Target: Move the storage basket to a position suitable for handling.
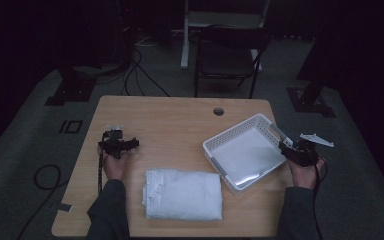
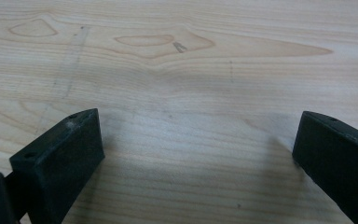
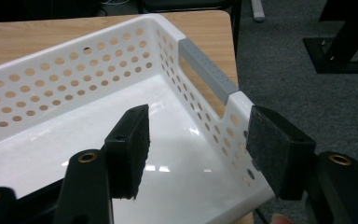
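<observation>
1. Right gripper (image 3: 193,149): jaws part-spread, straddling the near end wall of the white plastic basket (image 3: 121,70), 1 pad inside over the floor, the other outside the wall. No pad visibly presses the wall, so nothing is pinched yet.
2. Left gripper (image 2: 196,154): jaws spread wide over bare wooden table (image 2: 177,70), nothing between them. In the high view it (image 1: 122,146) sits just beyond the folded white cloth (image 1: 182,194), slightly left of it.
3. The basket (image 1: 245,150) lies directly ahead of the right gripper (image 1: 294,150), skewed to the table edge, with 1 corner close to the table's right edge.
4. Risk: the wall is thin, smooth and glossy. A bite taken low on the corner could slip, or tip the light basket rather than drag it.
5. Risk: a sideways pull toward the gripper may carry the basket off the right edge, since little table remains there.
6. Risk: the basket's near corner sits just beside the cloth. Swinging the basket could ruck up the folds.
7. Risk: dim lighting makes edges hard to judge, so the outer jaw could miss the wall.
8. Materials: basket is rigid moulded plastic with rows of round perforations, a rounded rim, a grey strip handle (image 3: 207,70) beyond the jaws, and a shiny reflective floor.
9. The cloth is soft, slightly crinkled, folded to a thick rectangle. Table is pale wood-grain laminate with a round cable hole (image 1: 218,111). Jaw pads are matt black blocks.
</observation>
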`<state>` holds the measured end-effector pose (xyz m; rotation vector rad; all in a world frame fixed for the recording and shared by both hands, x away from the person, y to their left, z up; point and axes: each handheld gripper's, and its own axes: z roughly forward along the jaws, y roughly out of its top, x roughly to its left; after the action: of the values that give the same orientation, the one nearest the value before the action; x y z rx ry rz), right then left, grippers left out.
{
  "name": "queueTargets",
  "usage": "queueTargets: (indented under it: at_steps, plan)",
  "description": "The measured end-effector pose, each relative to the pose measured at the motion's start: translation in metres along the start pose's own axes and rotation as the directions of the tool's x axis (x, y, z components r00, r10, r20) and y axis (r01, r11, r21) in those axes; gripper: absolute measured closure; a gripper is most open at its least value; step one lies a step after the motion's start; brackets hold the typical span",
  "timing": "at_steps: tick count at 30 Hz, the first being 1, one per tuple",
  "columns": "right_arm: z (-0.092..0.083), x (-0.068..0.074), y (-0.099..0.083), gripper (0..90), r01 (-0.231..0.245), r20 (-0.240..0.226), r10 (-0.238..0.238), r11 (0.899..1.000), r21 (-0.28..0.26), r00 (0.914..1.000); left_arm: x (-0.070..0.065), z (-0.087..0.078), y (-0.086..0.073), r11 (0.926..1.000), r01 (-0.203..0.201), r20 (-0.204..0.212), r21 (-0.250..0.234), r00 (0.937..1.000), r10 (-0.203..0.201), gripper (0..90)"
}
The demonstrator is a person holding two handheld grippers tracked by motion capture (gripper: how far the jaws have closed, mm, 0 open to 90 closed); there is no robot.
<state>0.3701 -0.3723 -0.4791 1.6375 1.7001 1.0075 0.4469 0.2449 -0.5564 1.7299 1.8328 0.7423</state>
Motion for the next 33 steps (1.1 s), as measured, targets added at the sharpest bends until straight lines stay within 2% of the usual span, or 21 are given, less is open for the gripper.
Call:
queueTargets:
  at_steps: [6, 14, 19, 23, 26, 28, 29, 30, 32, 33]
  plan:
    - [0.006, -0.007, -0.002, 39.0, -0.014, 0.005, 0.014, 1.000, 0.013, 0.9999, -0.003, -0.004, -0.002, 0.9993, -0.030, 0.026, 0.020, 0.9992, 0.030, 1.3]
    - [0.009, -0.014, 0.003, 38.6, -0.011, 0.004, 0.011, 1.000, -0.010, 0.9999, -0.005, -0.011, -0.010, 0.9972, -0.072, 0.065, 0.020, 0.9954, 0.071, 1.3]
    - [0.012, -0.018, 0.006, 36.5, -0.015, 0.032, 0.016, 1.000, -0.018, 0.9993, -0.007, -0.016, -0.015, 0.9953, -0.095, 0.083, 0.020, 0.9922, 0.093, 1.3]
    - [0.020, -0.021, 0.006, 36.6, -0.012, 0.028, 0.012, 1.000, 0.009, 0.9995, -0.010, -0.021, -0.020, 0.9939, -0.108, 0.097, 0.019, 0.9897, 0.106, 1.3]
    - [0.029, -0.023, 0.003, 40.9, -0.001, 0.023, 0.000, 0.999, 0.045, 0.9997, -0.011, -0.025, -0.024, 0.9925, -0.120, 0.104, 0.024, 0.9876, 0.117, 1.3]
    - [0.035, -0.026, 0.002, 48.1, -0.009, 0.027, 0.007, 0.998, 0.061, 0.9996, -0.013, -0.027, -0.026, 0.9928, -0.118, 0.106, 0.022, 0.9876, 0.115, 1.3]
    - [0.035, -0.026, 0.002, 48.1, -0.009, 0.027, 0.007, 0.998, 0.061, 0.9996, -0.013, -0.028, -0.027, 0.9924, -0.121, 0.107, 0.023, 0.9873, 0.117, 1.3]
    - [0.035, -0.028, 0.002, 56.0, -0.009, 0.041, 0.007, 0.998, 0.060, 0.9991, -0.014, -0.029, -0.028, 0.9921, -0.123, 0.108, 0.023, 0.9869, 0.120, 1.3]
    - [0.035, -0.030, 0.002, 58.4, -0.011, 0.044, 0.009, 0.998, 0.059, 0.9990, -0.015, -0.030, -0.029, 0.9919, -0.125, 0.109, 0.025, 0.9866, 0.121, 1.3]
    - [0.034, -0.031, 0.002, 58.9, -0.018, 0.031, 0.016, 0.998, 0.060, 0.9994, -0.015, -0.030, -0.029, 0.9922, -0.123, 0.109, 0.024, 0.9869, 0.119, 1.3]
